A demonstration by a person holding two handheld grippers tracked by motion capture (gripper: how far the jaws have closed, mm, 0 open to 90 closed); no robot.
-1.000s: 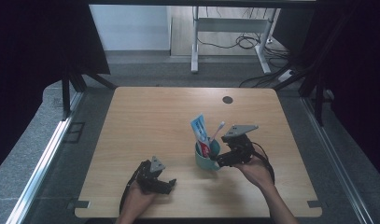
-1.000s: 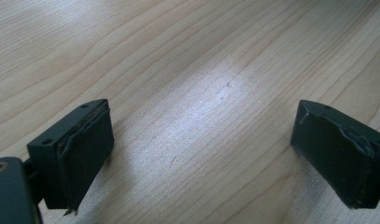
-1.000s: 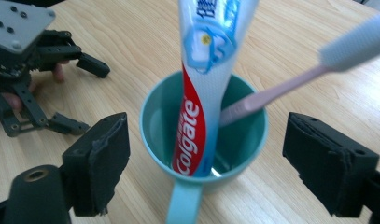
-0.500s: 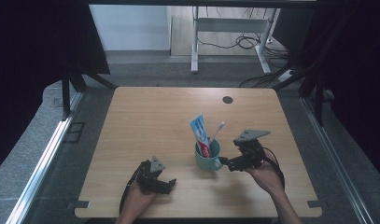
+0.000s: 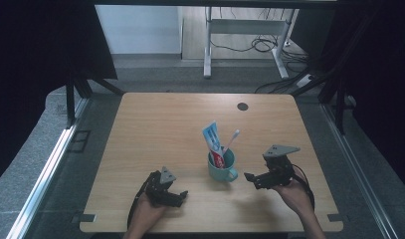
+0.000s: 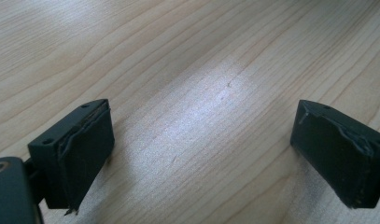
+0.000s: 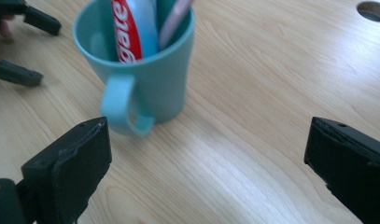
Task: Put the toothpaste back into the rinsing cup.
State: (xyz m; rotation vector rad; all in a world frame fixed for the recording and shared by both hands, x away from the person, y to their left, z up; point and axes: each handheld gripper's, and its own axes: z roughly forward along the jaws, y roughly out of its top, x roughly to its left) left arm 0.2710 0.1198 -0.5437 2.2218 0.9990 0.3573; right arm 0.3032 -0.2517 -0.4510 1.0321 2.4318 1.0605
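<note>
A teal mug stands on the wooden table, handle toward the near edge. In it are a red-and-blue toothpaste tube and a pale toothbrush. My right gripper hovers to the right of the mug, apart from it. Its jaws have just been opening, with nothing between them. In the right gripper view the mug sits ahead of the wide jaws of that gripper. My left gripper rests left of the mug and stands open over bare wood.
A dark round cable hole lies in the table's far right part. Beyond the far edge, a white desk frame and cables lie on the floor. Dark curtains flank both sides.
My right gripper has drawn back from the mug, moving right and toward the near edge, and its jaws have spread. The left gripper and the mug have stayed put.
</note>
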